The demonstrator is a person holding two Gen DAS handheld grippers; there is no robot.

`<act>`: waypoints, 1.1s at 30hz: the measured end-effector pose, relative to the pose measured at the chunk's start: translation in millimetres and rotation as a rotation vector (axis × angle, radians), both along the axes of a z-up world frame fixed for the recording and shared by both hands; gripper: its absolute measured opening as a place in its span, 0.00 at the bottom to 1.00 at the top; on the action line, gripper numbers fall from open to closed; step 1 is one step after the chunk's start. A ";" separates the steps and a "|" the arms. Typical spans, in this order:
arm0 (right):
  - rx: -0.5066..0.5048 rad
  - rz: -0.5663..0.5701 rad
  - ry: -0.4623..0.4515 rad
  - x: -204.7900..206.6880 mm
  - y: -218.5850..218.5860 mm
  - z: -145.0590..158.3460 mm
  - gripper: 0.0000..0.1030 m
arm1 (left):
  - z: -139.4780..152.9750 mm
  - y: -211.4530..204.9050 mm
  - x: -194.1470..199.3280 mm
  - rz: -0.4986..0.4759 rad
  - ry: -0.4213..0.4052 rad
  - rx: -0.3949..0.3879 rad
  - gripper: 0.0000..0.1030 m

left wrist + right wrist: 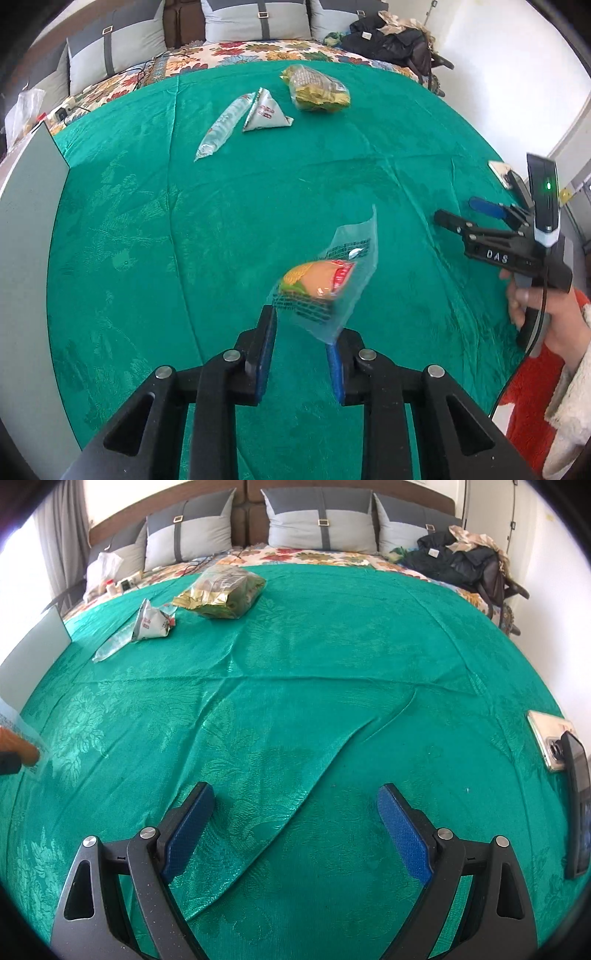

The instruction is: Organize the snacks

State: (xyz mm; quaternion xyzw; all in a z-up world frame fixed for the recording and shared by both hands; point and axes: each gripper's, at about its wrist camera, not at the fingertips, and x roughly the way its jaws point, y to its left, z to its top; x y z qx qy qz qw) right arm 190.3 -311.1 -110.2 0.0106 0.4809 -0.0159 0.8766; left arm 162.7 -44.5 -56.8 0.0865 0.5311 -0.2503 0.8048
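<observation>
Between the fingers of the left gripper point(301, 334), in the left wrist view, a burger-print snack packet point(321, 282) hangs above the green cloth point(184, 221); the jaws stand apart and only the right pad seems to touch its clear film edge, so the hold looks loose. It is likely light, crinkly and slippery (best pinched on the flat sealed margin, not the soft middle). Farther off lie a clear tube packet point(221, 127), a triangular pouch point(266, 110) and a yellow-green bag point(317, 88).

In the right wrist view, the right gripper point(295, 794) hovers over bare cloth, jaws wide and holding nothing.
</observation>
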 end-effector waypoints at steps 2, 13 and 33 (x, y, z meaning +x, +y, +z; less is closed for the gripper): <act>0.000 0.000 0.000 0.0 0.0 0.0 0.90 | -4.8 -9.3 -15.4 -0.059 0.014 0.033 0.39; 0.000 0.000 0.000 0.2 0.0 0.1 0.90 | -4.6 5.0 -26.6 0.107 0.121 -0.202 0.77; 0.000 0.000 0.001 0.4 0.0 0.5 0.90 | -42.7 5.2 4.7 0.271 -0.097 0.090 1.00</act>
